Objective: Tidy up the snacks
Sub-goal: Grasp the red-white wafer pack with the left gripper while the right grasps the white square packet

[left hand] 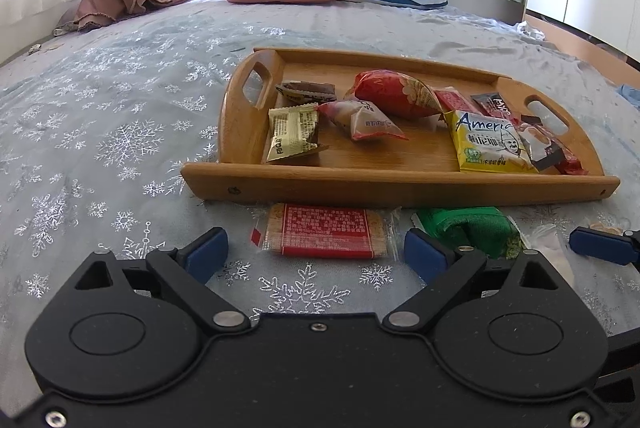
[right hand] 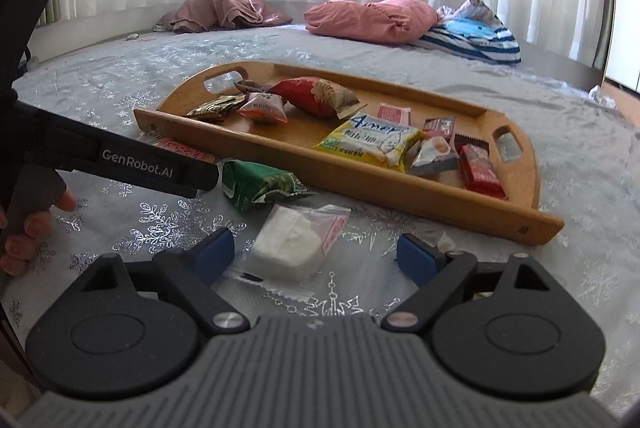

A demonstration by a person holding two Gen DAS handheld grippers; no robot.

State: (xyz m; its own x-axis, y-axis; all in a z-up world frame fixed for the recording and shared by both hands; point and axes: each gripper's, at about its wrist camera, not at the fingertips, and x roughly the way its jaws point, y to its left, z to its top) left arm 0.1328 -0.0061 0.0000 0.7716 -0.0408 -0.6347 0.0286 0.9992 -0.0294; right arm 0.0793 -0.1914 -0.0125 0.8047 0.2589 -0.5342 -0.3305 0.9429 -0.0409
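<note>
Hovering low over the snowflake bedspread (left hand: 100, 132), left claw (left hand: 316, 252) spread wide, gripping nothing, red-label cracker pack (left hand: 326, 236) lying between its blue pads just short of the wooden tray (left hand: 400, 184) front rail. Right claw (right hand: 316, 252) equally wide, empty, straddling a white sachet (right hand: 292, 248). Green packet (right hand: 260, 184) beside it, near the tray edge. Open bedspread left of the tray. Seen only from the right wrist: bare fingers (right hand: 28, 228) on the left handle.
</note>
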